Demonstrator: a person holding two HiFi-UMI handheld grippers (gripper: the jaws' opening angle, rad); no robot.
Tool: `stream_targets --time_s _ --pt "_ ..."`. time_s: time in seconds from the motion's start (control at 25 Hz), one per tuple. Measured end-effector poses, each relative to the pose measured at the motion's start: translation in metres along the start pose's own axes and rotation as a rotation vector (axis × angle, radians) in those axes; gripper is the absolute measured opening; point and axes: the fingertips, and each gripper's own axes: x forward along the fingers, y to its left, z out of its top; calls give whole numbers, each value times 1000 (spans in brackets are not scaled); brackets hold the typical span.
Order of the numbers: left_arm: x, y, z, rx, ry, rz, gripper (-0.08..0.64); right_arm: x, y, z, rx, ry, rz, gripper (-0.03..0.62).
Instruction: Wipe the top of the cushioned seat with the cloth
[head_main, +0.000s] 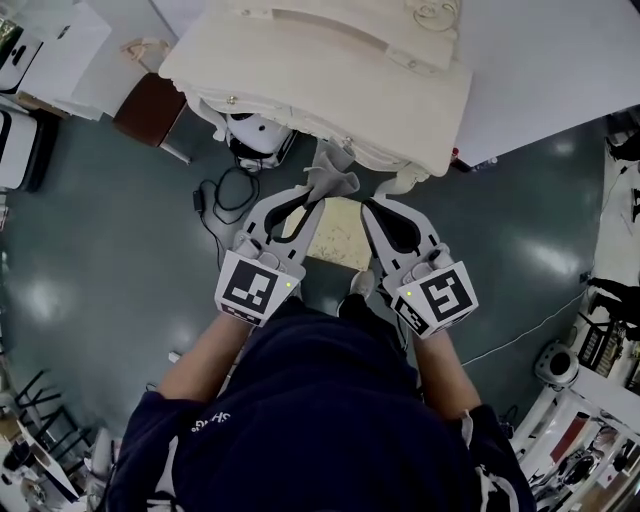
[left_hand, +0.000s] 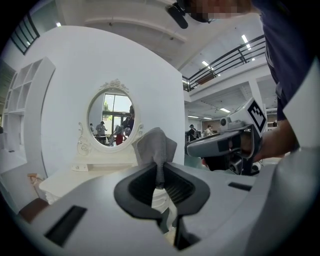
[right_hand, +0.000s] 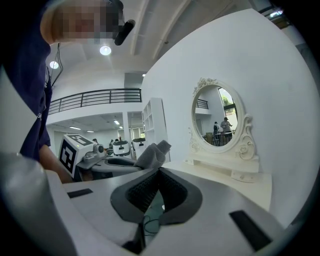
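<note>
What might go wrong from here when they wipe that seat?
1. The left gripper pinches the grey cloth only by a narrow fold between its fingers; rubbing may pull it free.
2. The cushioned seat sits close to the white dressing table; a forward stroke might knock its edge.
3. A black cable lies on the floor nearby, a possible trip hazard.

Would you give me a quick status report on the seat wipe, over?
Left gripper shut on grey cloth, held in air. Right gripper shut, empty. Cushioned seat below, between the grippers. Dressing table edge close ahead.
</note>
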Motion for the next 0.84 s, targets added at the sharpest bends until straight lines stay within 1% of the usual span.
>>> stream_targets --time_s 0.2,0.32,0.84 --pt "9 -3 9 17 -17 -10 32 -2 -7 2 3 -8 -6 25" --pt "11 -2 11 19 -9 -14 32 -1 -8 5 4 -16 -7 25" --pt "12 -7 15 23 -6 1 32 -7 -11 1 6 -14 12 25"
